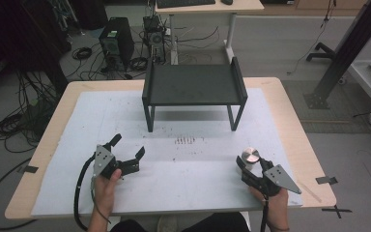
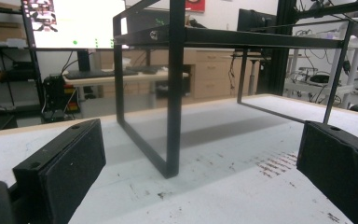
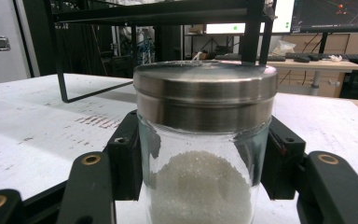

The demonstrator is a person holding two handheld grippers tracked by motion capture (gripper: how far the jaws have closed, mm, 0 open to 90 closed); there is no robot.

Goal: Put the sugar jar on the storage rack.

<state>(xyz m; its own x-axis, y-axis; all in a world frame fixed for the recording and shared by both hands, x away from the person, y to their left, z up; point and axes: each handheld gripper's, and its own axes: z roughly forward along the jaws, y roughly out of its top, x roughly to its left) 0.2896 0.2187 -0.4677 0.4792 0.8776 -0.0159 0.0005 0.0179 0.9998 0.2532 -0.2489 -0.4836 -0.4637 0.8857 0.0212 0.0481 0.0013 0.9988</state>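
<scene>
Your right gripper (image 1: 249, 166) had its jaws closed against both sides of the glass jar (image 3: 204, 154), which stood upright on the white sheet (image 1: 198, 179) at the near right of the tabletop (image 1: 290, 111). The jar wore a steel lid (image 1: 250, 155) and held white granules (image 3: 200, 186) in its lower part. Your left gripper (image 1: 128, 147) rested at the near left with its jaws spread wide and holding nothing, aimed at the black metal rack (image 1: 193, 84) standing farther back.
</scene>
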